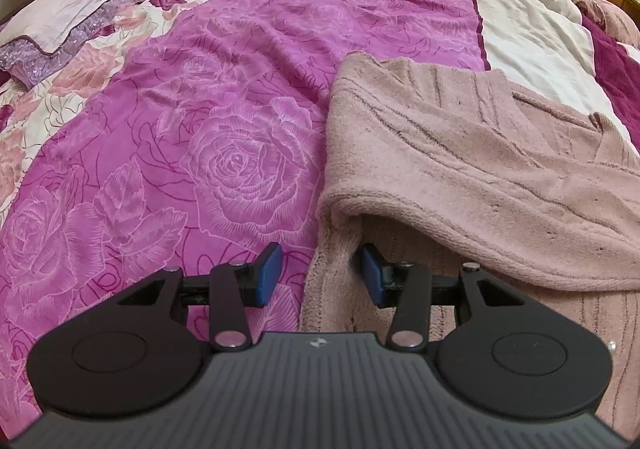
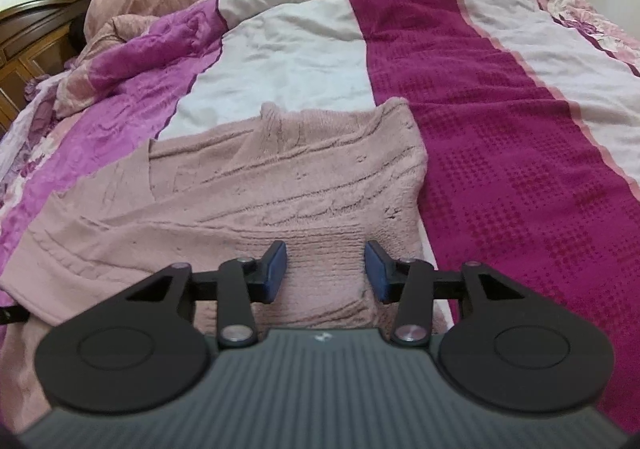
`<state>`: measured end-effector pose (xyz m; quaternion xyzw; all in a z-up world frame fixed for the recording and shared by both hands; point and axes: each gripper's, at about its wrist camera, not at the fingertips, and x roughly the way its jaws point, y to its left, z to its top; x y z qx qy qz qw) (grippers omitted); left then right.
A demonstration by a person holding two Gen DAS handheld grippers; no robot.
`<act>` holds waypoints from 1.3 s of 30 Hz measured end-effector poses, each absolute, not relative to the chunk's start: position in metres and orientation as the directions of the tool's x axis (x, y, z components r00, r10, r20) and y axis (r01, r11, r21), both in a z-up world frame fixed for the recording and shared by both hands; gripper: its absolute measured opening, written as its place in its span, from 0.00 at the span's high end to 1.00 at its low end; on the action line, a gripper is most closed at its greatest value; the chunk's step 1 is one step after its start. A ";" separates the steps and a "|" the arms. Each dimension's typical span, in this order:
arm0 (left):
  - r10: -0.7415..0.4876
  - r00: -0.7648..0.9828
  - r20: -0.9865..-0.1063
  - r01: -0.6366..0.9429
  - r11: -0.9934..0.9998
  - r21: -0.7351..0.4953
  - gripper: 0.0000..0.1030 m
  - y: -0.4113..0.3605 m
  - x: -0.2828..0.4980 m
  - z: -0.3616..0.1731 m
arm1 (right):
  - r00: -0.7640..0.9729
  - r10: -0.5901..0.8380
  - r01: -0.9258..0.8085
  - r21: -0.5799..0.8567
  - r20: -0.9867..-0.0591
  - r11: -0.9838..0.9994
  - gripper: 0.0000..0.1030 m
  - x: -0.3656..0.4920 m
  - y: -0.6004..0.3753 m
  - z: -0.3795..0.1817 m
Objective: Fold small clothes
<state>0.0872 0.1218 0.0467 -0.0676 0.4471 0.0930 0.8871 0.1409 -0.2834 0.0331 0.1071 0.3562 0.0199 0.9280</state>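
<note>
while both tools gape, pink sweater (image 2: pixel 256 185) lies folded.

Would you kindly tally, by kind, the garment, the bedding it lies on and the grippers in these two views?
Pink knitted sweater: 1
Patchwork bedspread: 1
Grippers: 2, left gripper and right gripper, both open
Total: 4

Soft, even indoor light, fairly bright, no glare. Faint shadow under the folded edge of the pink sweater (image 1: pixel 460 169). Strong fisheye bending toward both views' edges, dark vignette in the bottom corners. Bedspread (image 2: pixel 500 137) slightly soft; far wooden headboard (image 2: pixel 28 33) blurry.
</note>
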 end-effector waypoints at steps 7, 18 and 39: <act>0.105 0.583 -0.806 -0.226 0.973 -0.037 0.50 0.122 0.087 0.046 | 0.743 0.129 0.050 0.247 -0.657 0.968 0.54 0.141 -0.286 0.030; 0.112 0.616 -0.780 -0.242 0.969 -0.051 0.50 0.126 0.089 0.049 | 0.816 0.149 -0.091 0.130 -0.558 0.987 0.87 0.131 -0.263 0.067; 0.152 0.626 -0.765 -0.212 0.977 0.021 0.47 0.117 0.088 0.041 | 0.793 -0.024 0.076 0.061 -0.609 0.995 0.83 0.186 -0.289 0.021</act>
